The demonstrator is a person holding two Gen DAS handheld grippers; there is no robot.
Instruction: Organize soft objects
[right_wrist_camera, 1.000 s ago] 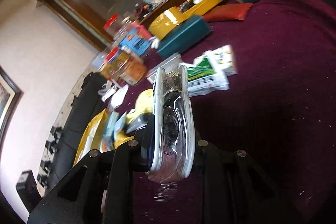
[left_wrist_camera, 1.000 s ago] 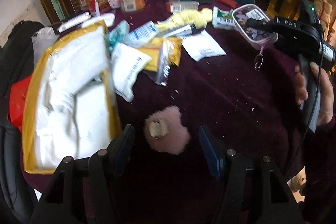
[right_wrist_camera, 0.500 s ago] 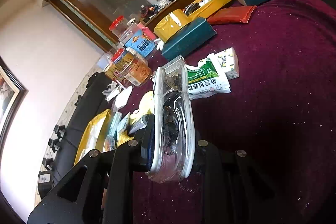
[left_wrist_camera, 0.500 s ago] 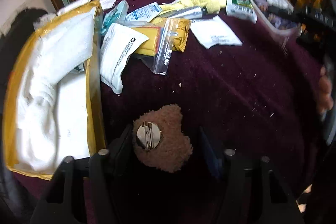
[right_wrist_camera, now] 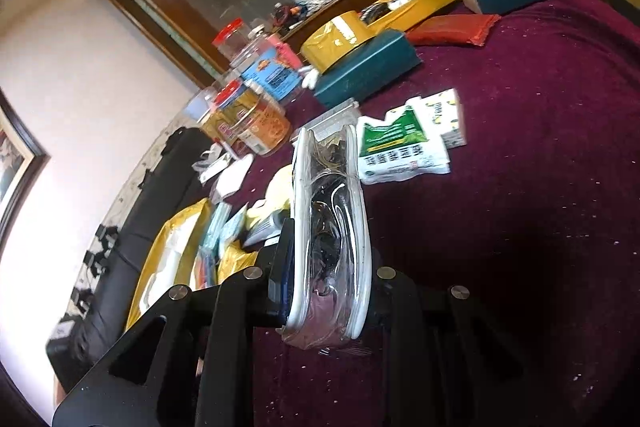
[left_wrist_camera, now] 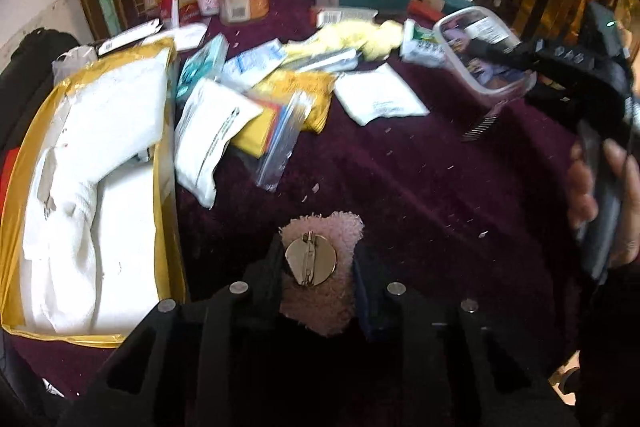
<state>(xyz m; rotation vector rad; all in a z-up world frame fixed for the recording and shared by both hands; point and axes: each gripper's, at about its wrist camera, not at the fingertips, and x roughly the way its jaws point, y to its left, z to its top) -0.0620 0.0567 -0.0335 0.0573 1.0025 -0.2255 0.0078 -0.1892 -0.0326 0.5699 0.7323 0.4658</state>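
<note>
My left gripper is shut on a pink plush brooch with a round metal pin back, held just above the maroon tablecloth. My right gripper is shut on a clear plastic pouch holding dark small items, raised above the table. The same pouch and the right gripper body show at the right of the left wrist view, with the hand on the handle.
A yellow box of white soft packing sits at the left. Packets, a zip bag, a yellow cloth and a white packet lie mid-table. Jars, teal boxes and a green packet stand farther back.
My left gripper has closed on the plush brooch and lifted it slightly. My right gripper still holds the pouch and has barely shifted.
</note>
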